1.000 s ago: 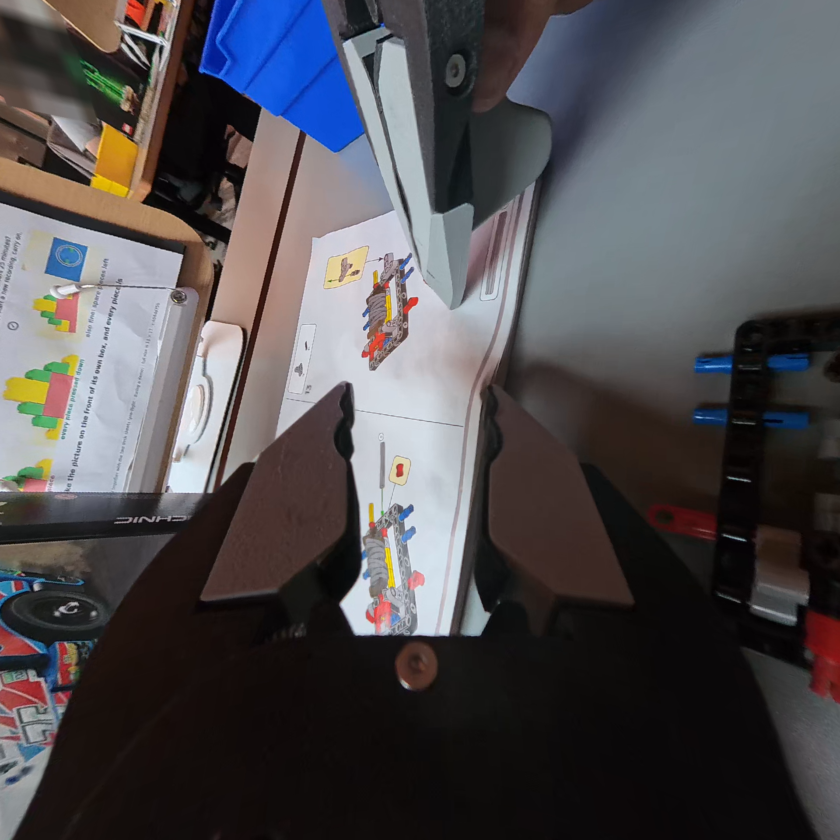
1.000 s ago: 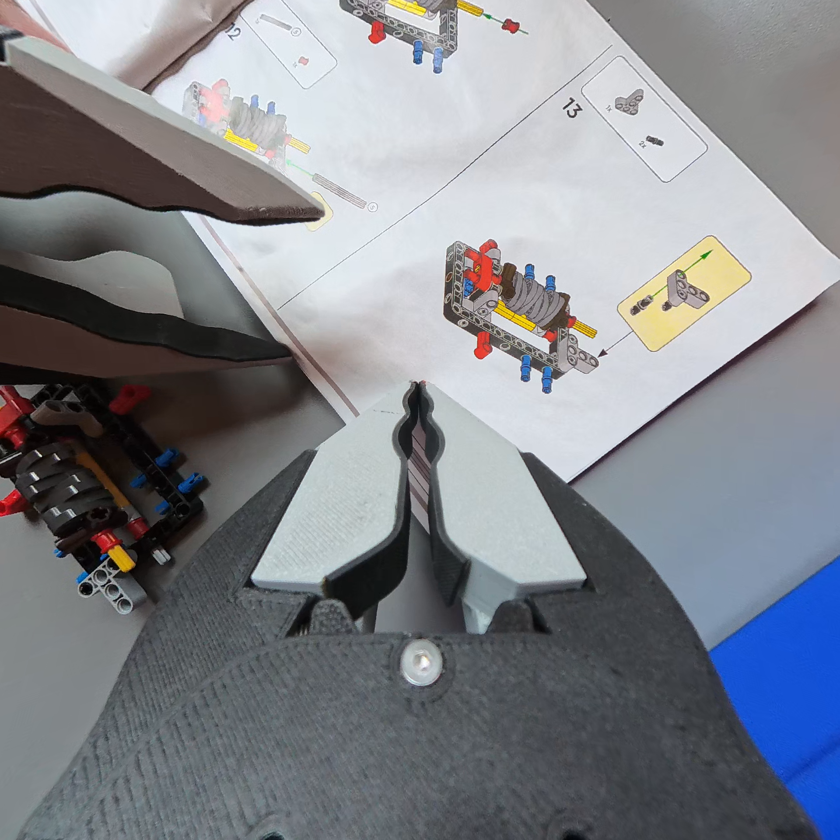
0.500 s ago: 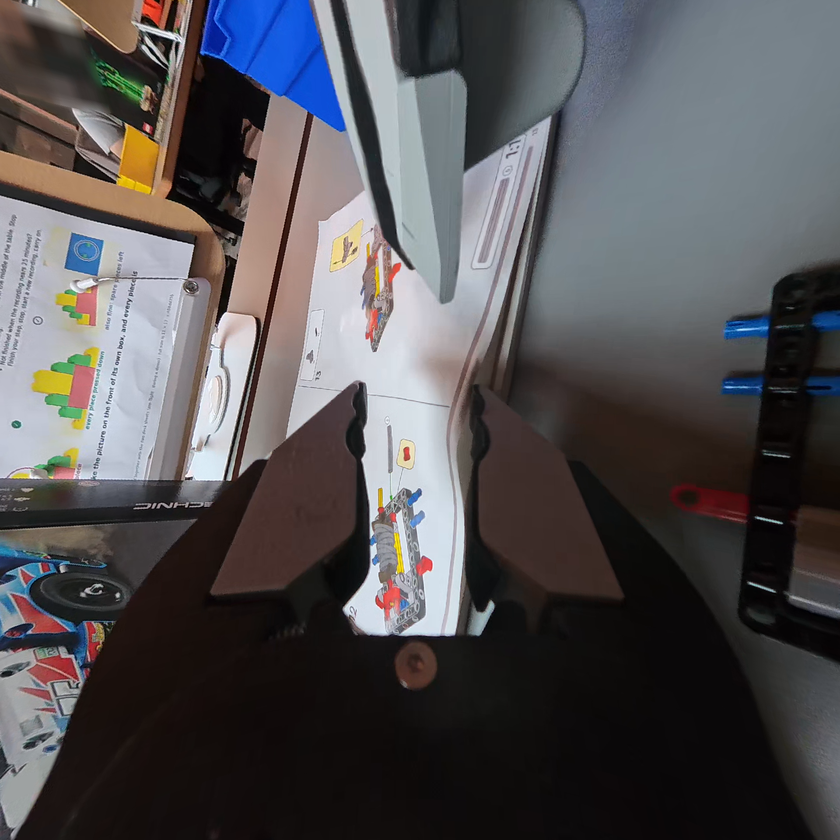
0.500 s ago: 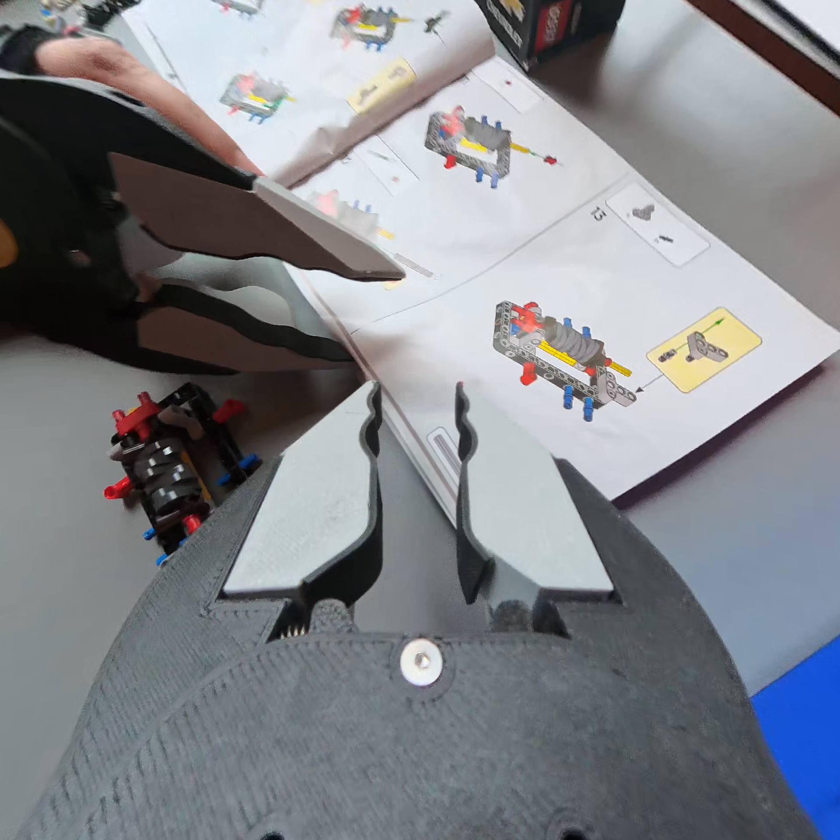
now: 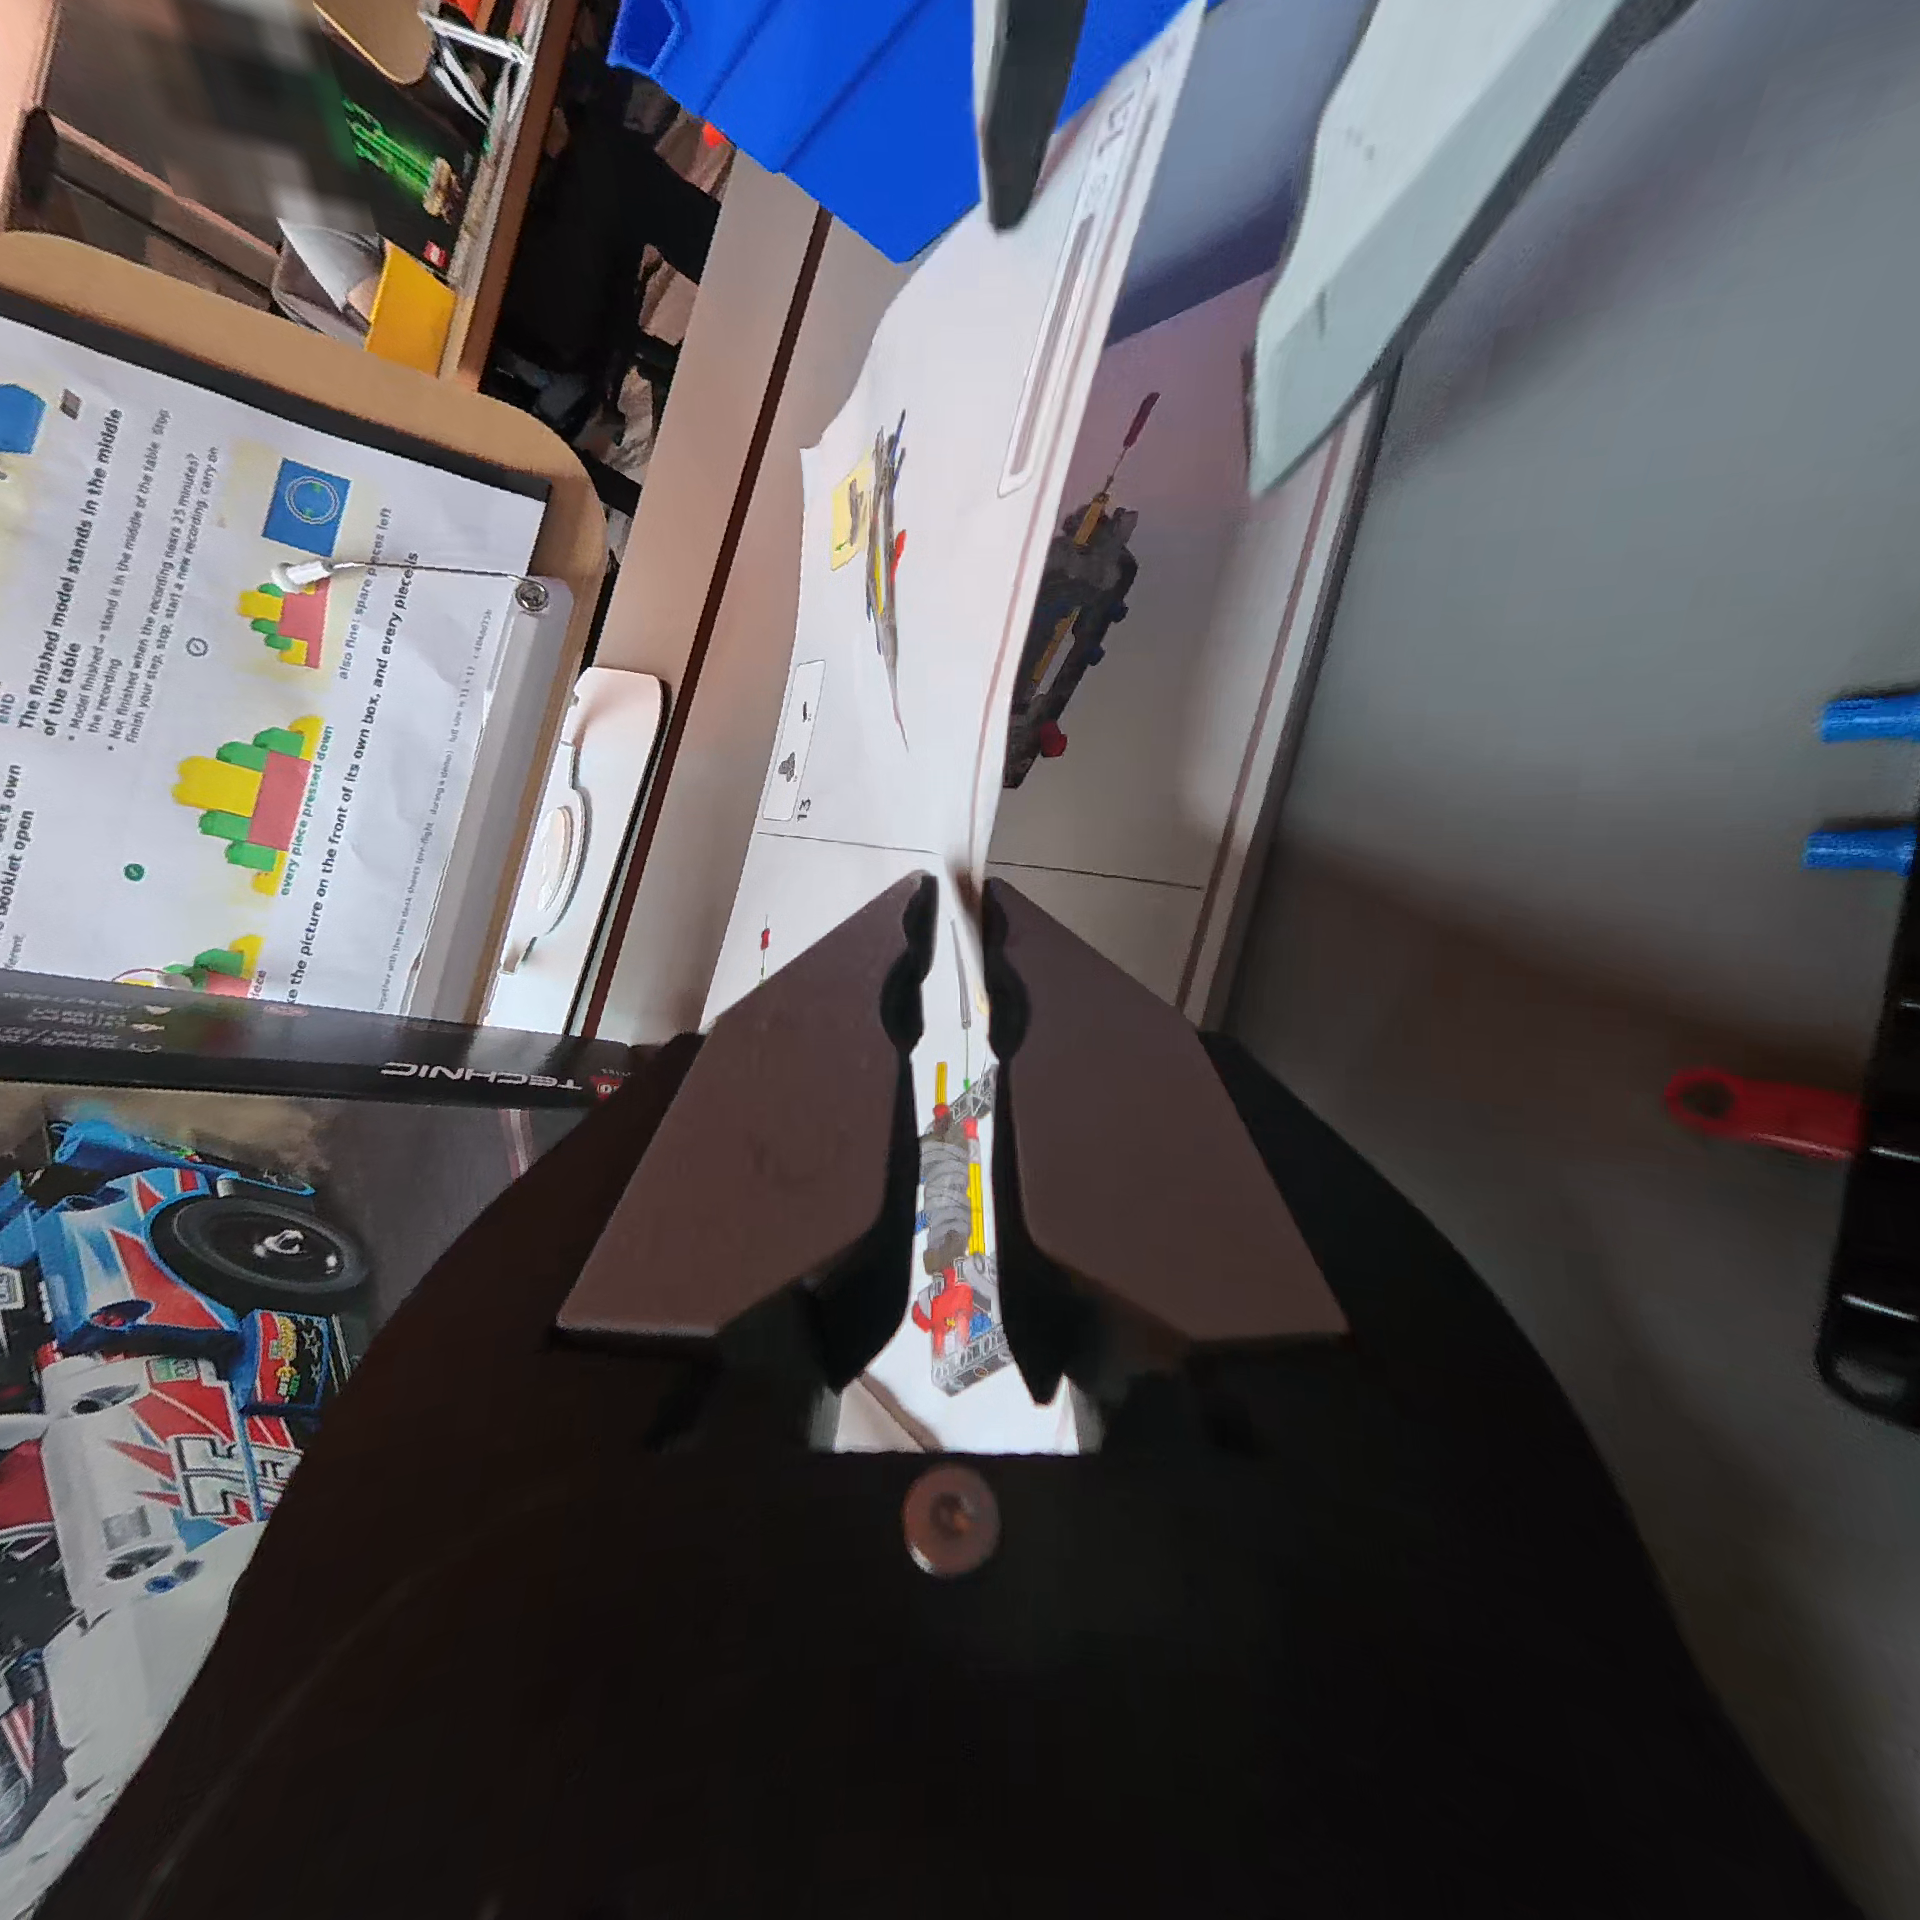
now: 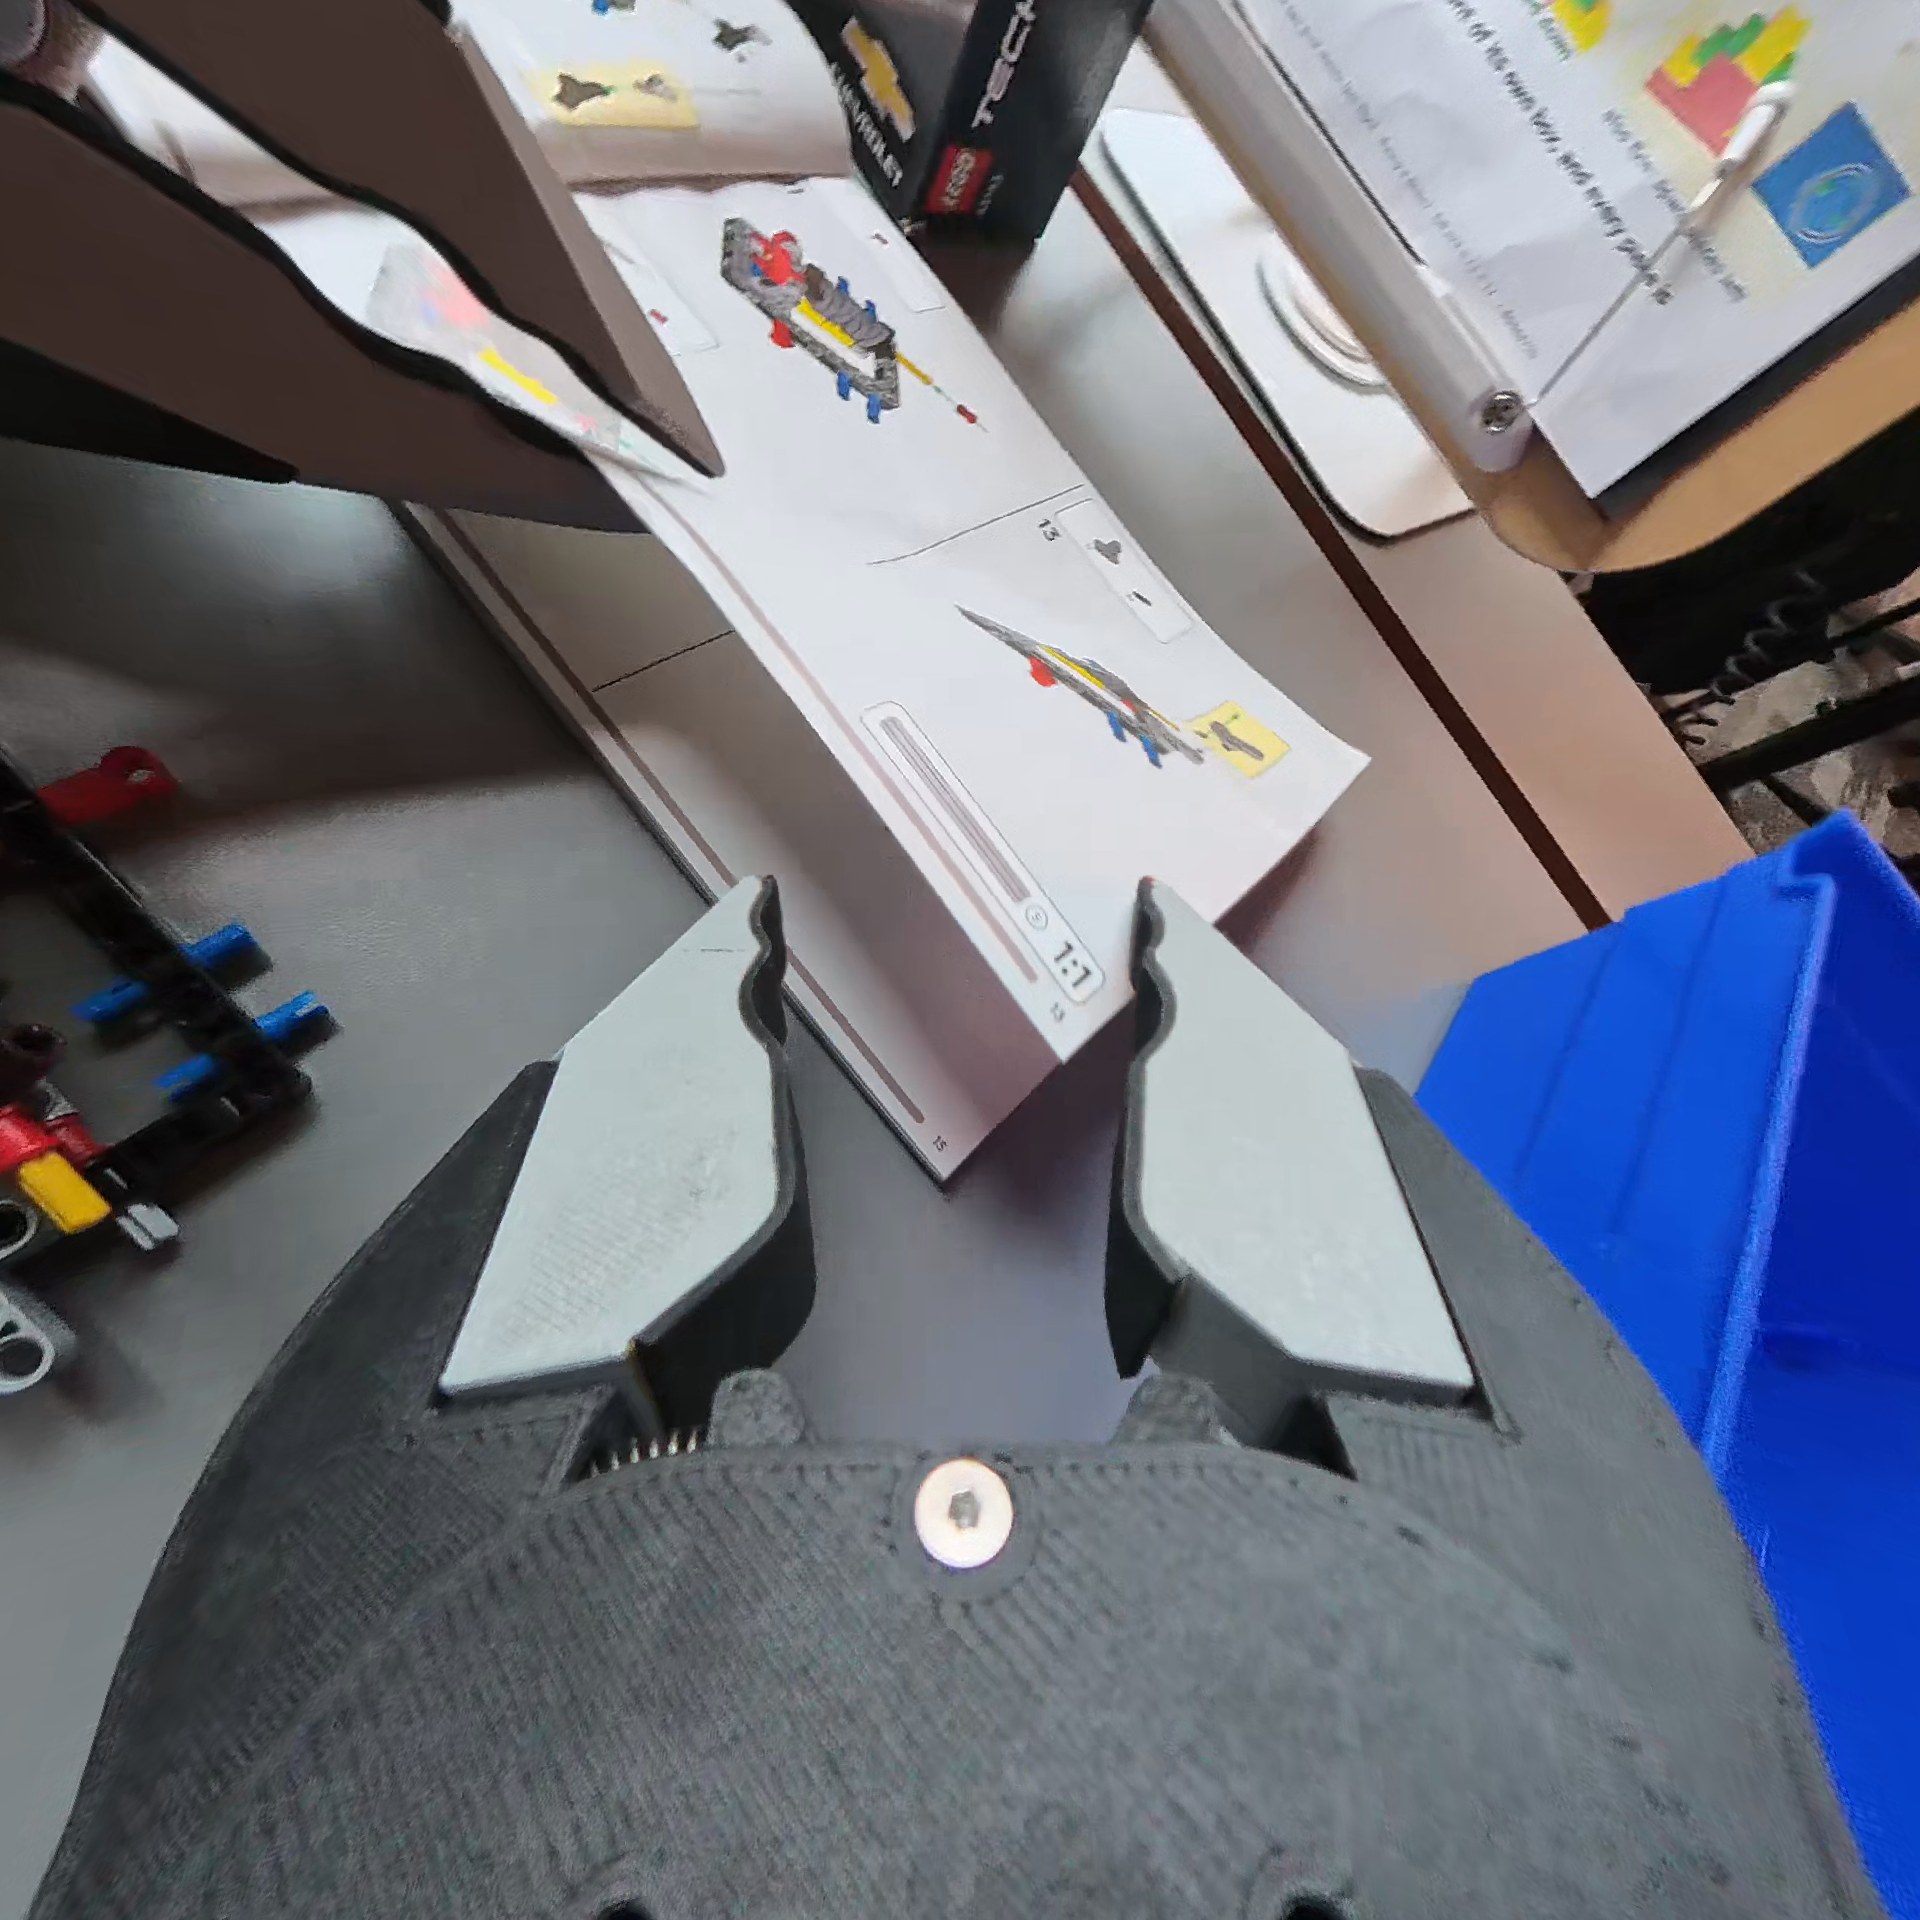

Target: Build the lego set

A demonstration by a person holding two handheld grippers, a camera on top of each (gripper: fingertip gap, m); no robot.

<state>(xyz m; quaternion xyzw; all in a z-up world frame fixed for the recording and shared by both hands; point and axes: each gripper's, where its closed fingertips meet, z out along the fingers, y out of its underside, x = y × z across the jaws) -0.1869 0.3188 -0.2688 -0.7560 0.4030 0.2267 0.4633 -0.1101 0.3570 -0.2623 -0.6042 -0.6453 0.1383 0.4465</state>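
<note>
The instruction booklet (image 6: 935, 582) lies open on the grey table. My left gripper (image 5: 954, 894) is shut on one of its pages, which curves up off the booklet. In the right wrist view the brown left gripper (image 6: 665, 447) shows at the upper left with the page between its jaws. My right gripper (image 6: 956, 894) is open and empty, just above the booklet's near corner. One of its grey fingers (image 5: 1382, 260) shows at the top of the left wrist view. The part-built Lego frame (image 6: 156, 1039), black with blue pins and red parts, lies left of the booklet and shows at the left wrist view's right edge (image 5: 1870, 1195).
A blue bin (image 6: 1714, 1247) stands close to the right of my right gripper. The black Lego box (image 6: 987, 104) stands beyond the booklet. A clipboard with a printed sheet (image 6: 1662, 208) sits on a stand past the table edge. One gripper's finger ends stand about 10 centimetres off the other's.
My right gripper has opened, let go of the page and drawn back. My left gripper has closed on the page and raised it.
</note>
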